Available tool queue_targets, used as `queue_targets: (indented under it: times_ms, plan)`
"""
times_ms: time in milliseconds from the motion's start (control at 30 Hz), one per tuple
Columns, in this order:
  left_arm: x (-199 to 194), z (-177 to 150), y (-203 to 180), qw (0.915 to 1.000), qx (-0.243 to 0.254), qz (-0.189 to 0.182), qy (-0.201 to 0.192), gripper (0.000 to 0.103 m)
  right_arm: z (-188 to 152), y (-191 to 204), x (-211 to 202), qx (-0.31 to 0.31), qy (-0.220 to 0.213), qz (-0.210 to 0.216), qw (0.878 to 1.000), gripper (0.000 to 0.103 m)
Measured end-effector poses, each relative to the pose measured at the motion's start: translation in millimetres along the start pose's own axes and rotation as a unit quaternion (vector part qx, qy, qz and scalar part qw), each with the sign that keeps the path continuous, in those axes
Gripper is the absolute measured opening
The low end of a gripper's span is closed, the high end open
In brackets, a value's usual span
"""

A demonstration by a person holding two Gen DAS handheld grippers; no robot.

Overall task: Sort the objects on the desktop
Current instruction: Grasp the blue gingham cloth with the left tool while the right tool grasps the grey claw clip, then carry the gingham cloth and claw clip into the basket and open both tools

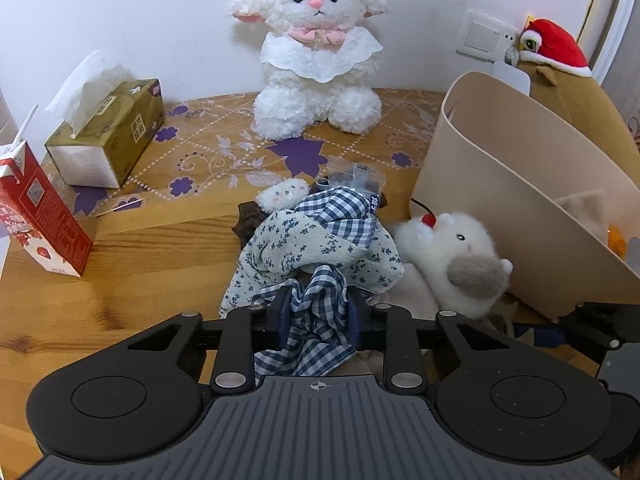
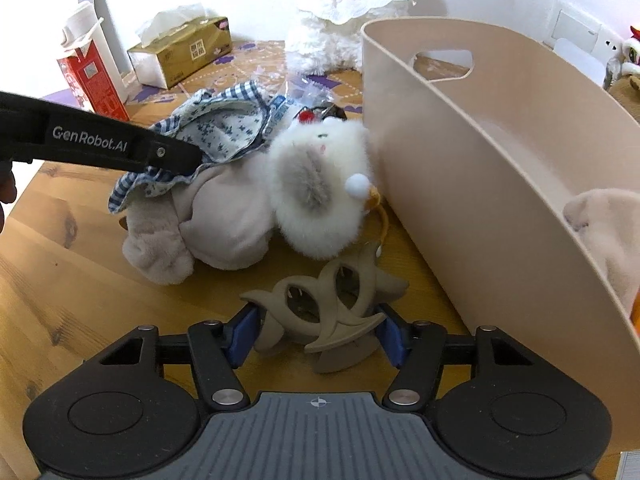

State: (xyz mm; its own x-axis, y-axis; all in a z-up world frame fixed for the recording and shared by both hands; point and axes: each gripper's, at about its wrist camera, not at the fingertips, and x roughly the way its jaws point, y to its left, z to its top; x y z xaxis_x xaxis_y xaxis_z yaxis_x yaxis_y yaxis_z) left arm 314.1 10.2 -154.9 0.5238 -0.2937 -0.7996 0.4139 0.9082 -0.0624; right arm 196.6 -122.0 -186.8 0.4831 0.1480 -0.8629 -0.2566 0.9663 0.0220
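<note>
On the wooden tabletop [image 1: 120,264], at the left, stands a red-and-white drink carton with a straw [image 1: 38,216], then a gold tissue box [image 1: 108,132]. In the middle lies a crumpled blue gingham and floral cloth [image 1: 316,240]; the left gripper [image 1: 318,316] has its blue-padded fingers [image 1: 282,312] narrowed onto a fold of it. A large white plush lamb in a lace collar [image 1: 316,52] sits behind. Just right of the cloth lies a small fluffy white plush with a grey patch [image 2: 320,196], close against the beige plastic bin [image 2: 480,152]. The right gripper [image 2: 316,330] is half-open around a taupe plastic claw hair clip [image 2: 324,312], its fingers [image 2: 242,332] touching the clip's sides.
</note>
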Motion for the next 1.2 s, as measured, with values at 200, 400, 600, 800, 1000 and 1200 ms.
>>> queue_targets:
  times_ms: [200,400,600,800,1000,1200]
  plan:
    - [-11.1,-4.5,6.9,0.9999,-0.009,0.000,-0.004,0.022,-4.9,-3.0,-12.1,0.001,-0.015,-0.003,1.000,0.060]
    - [-26.0,-6.8,14.4,0.9994,-0.032,0.007,-0.015,0.021,-12.3,-6.0,-24.0,-0.002,-0.027,-0.002,1.000,0.060]
    - [-45.7,-6.2,20.9,0.9981,-0.050,0.008,-0.034,0.021,-16.9,-6.1,-40.0,0.006,-0.043,-0.003,0.999,0.060]
    - [-64.5,-1.1,20.5,0.9974,-0.049,0.005,-0.052,0.021,-17.2,-9.8,-60.5,0.011,-0.067,-0.005,0.998,0.060]
    - [-73.6,5.6,14.1,0.9970,-0.046,-0.002,-0.062,0.021,-9.6,-17.5,-86.5,0.013,-0.105,-0.016,0.994,0.060]
    - [-81.3,15.8,2.8,0.9961,-0.042,-0.015,-0.076,0.021,-0.2,-30.9,-113.8,0.017,-0.140,-0.027,0.990,0.060]
